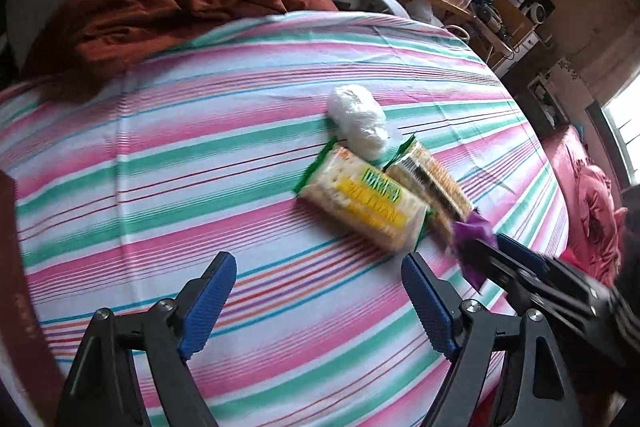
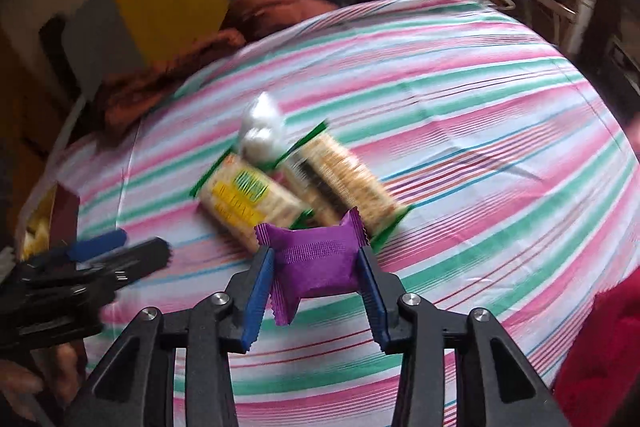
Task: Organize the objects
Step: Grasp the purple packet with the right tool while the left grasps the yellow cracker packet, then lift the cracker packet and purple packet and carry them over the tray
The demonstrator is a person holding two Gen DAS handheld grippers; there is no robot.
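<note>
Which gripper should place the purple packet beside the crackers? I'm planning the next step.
Right: the right gripper is shut on the purple packet, near the cracker packs. The left gripper is open.

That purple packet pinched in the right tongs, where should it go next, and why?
Probably a short carry forward, to set it beside the two cracker packs. The right tongs are shut on the purple packet, held above the striped cloth, while the crackers and the white bag already lie grouped ahead. The left tongs are open and holding nothing.

bare striped sheet (image 1: 200, 155) left/near | cracker packs (image 1: 360, 203), white bag (image 1: 360, 119) block centre-right
</note>
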